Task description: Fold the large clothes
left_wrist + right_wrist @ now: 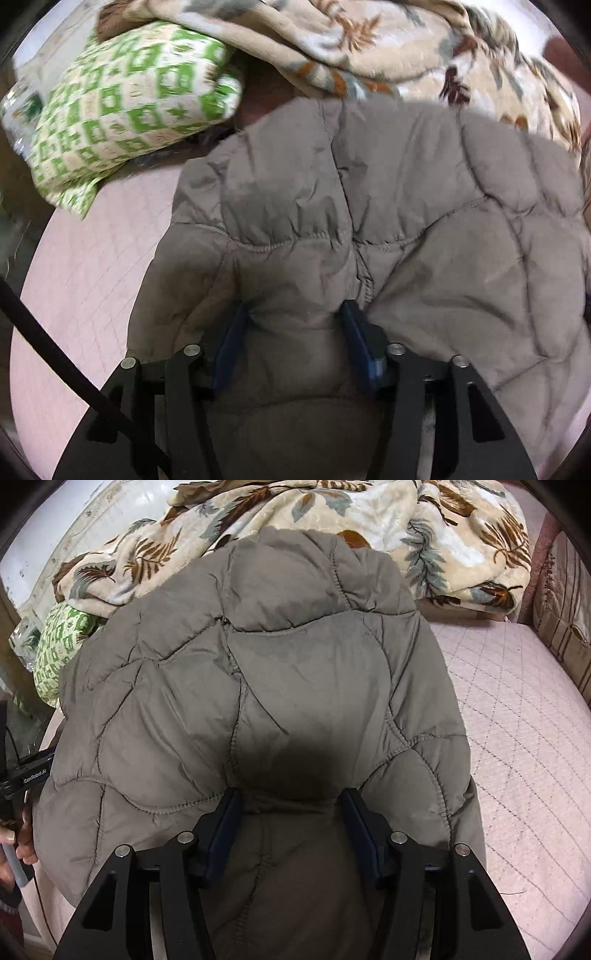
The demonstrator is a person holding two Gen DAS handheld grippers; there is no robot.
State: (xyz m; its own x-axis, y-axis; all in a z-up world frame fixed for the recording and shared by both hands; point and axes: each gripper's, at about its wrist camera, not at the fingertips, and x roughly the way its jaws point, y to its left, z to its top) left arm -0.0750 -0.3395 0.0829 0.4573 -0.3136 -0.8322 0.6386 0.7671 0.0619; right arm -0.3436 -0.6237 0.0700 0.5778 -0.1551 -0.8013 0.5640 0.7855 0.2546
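Observation:
A grey-brown quilted puffer jacket (388, 206) lies on a pink quilted bed (85, 280). My left gripper (295, 314) has a thick bunch of the jacket's fabric between its blue fingers (231, 343), pressed from both sides. In the right wrist view the jacket (280, 672) fills the middle, and my right gripper (291, 801) likewise has a padded fold of it between its blue fingers (360, 830). The fingertips of both grippers are partly buried in fabric. The left gripper's body (29, 775) and the hand holding it show at the left edge of the right wrist view.
A green and white patterned pillow (125, 107) lies at the back left. A beige blanket with leaf print (332, 520) is heaped behind the jacket. Bare pink bed cover (524, 738) extends to the right. A padded striped bed side (565, 602) stands far right. A black cable (55, 354) crosses lower left.

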